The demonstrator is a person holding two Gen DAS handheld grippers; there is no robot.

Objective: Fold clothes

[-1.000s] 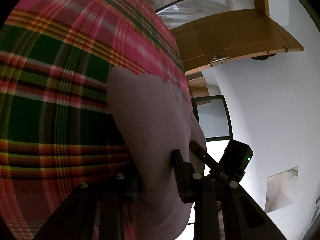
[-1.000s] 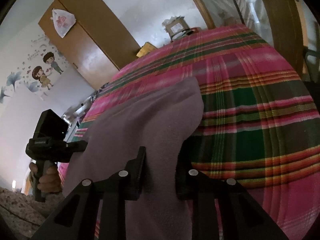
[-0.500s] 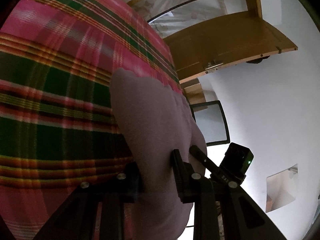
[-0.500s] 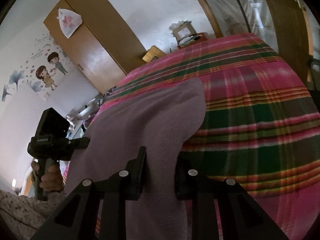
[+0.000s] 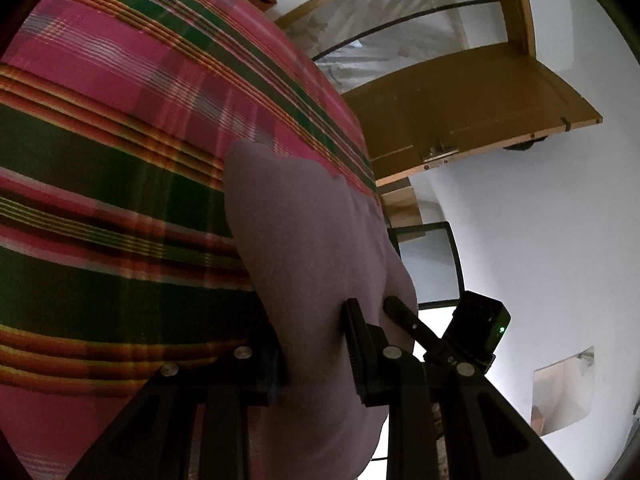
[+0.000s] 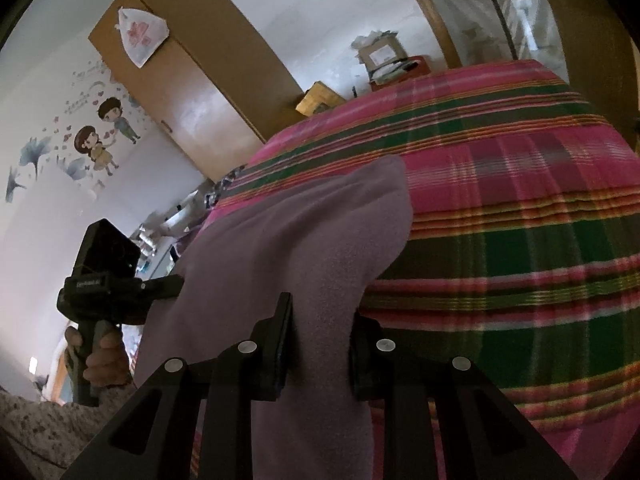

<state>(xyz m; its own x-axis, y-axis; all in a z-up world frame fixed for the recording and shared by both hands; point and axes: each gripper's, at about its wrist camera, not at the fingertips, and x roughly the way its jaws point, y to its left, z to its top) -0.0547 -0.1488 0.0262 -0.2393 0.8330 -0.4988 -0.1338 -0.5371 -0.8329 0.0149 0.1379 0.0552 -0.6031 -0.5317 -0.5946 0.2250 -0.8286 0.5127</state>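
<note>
Gripping the mauve garment along one edge, both tongs are closed on the cloth: left tongs and right tongs. From each pinch it stretches toward 12 o'clock over the plaid bedspread. A hand shows at 8 o'clock.

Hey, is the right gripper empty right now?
No, the right gripper has its jaws closed on the mauve garment over the plaid blanket.
</note>
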